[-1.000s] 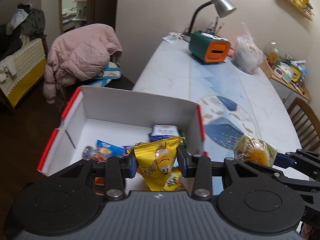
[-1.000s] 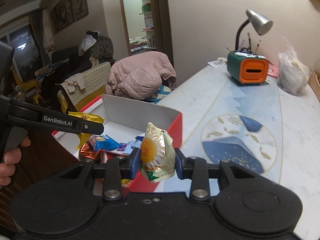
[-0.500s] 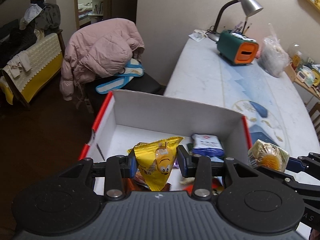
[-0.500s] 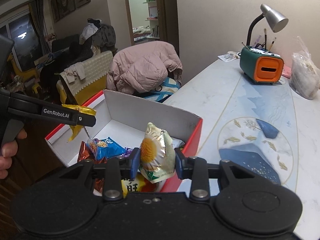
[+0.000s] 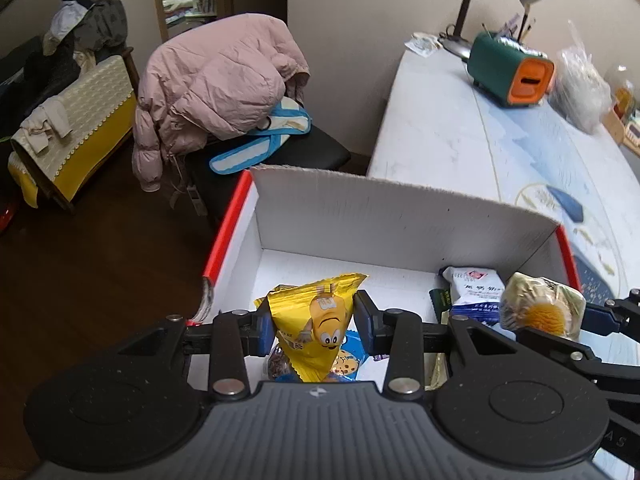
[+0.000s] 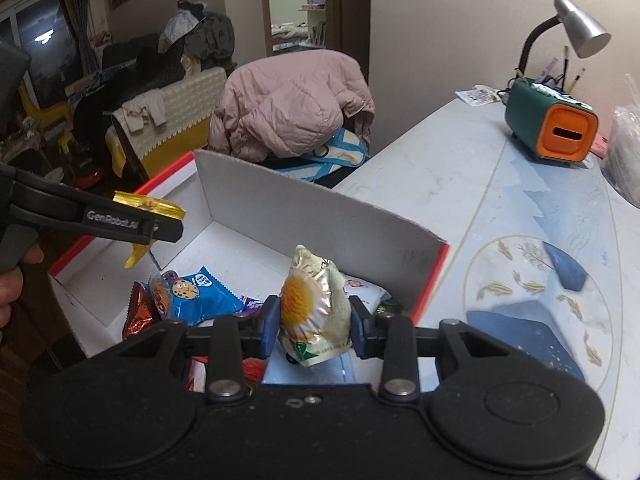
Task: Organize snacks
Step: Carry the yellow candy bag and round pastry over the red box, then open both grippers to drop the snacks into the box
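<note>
Beside the marble-look table (image 5: 436, 128), a pink jacket (image 5: 216, 84) drapes a chair.

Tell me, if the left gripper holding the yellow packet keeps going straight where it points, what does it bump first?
Probably the snacks in the box. The left gripper, shut on the yellow packet, points down into the white box, and the blue cookie packet shows just under it. Depth is hard to judge here.
</note>
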